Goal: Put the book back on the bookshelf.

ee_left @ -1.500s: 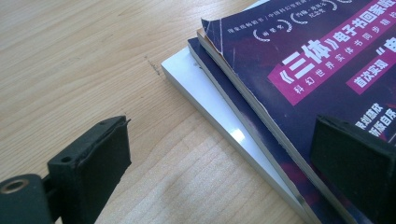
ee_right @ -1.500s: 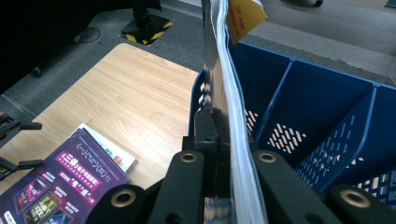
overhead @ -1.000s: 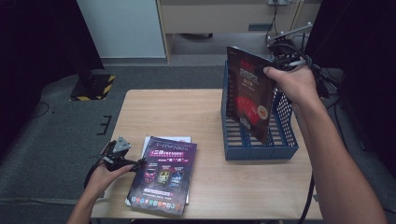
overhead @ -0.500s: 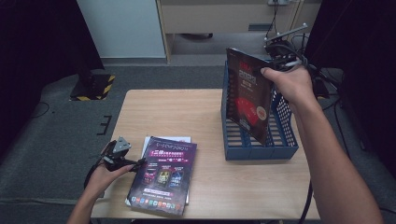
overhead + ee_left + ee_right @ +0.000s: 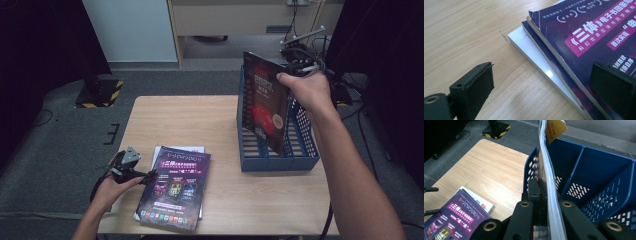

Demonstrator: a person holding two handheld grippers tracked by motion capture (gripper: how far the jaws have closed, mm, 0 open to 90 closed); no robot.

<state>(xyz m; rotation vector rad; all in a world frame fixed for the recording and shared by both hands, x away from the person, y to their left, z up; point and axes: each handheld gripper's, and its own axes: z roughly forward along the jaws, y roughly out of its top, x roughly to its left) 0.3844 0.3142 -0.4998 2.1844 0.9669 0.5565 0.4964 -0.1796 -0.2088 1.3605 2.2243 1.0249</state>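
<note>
From above, a pale wood-grain table fills the middle of the frame. At right centre stands a blue plastic file rack, its walls pierced with slots. The right gripper, upper right, is clamped on a dark, glossy red-printed magazine, held upright on edge with its lower corner down inside the rack. At lower left, the left gripper lies low at the left edge of a small stack of magazines, the top one purple with a shiny cover, a white one peeking out beneath.

In the left gripper view, the two black, blocky jaws stand wide apart with nothing pinched between them: one sits over bare wood at lower left, the other over the purple cover at lower right. The stack runs across the right half; its top cover is scuffed and dog-eared at the corner, its layered page edges visible, and the white glossy sheet sticks out underneath.

In the right gripper view, the jaws press tight on the magazine's thin spine of white page edges, which rises up the middle. Behind it lie the rack's slanted blue dividers, with the stack at lower left.
</note>
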